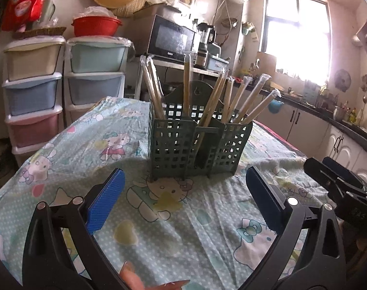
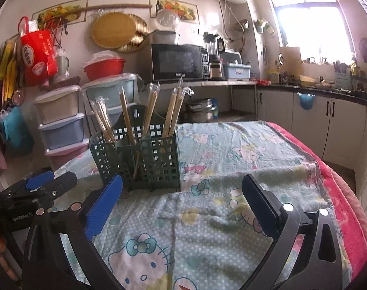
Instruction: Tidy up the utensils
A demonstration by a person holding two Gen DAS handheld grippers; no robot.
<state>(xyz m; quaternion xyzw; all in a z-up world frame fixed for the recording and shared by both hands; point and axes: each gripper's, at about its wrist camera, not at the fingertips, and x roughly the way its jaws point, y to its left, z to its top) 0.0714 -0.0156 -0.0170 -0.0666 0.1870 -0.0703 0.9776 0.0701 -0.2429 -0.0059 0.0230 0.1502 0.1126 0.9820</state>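
Observation:
A dark green lattice utensil holder stands upright on the cartoon-print tablecloth. Several plastic-wrapped wooden chopsticks lean out of its compartments. My left gripper is open just in front of the holder, with nothing between its blue pads. My right gripper is also open and empty, and the holder sits ahead of its left finger. Each gripper shows in the other's view: the right one at the right edge, the left one at the left edge.
Stacked plastic drawer units stand beyond the table's far left. A microwave sits on a shelf behind. Kitchen cabinets run along the right. A red blanket edges the table's right side. A person's fingertips show at the bottom.

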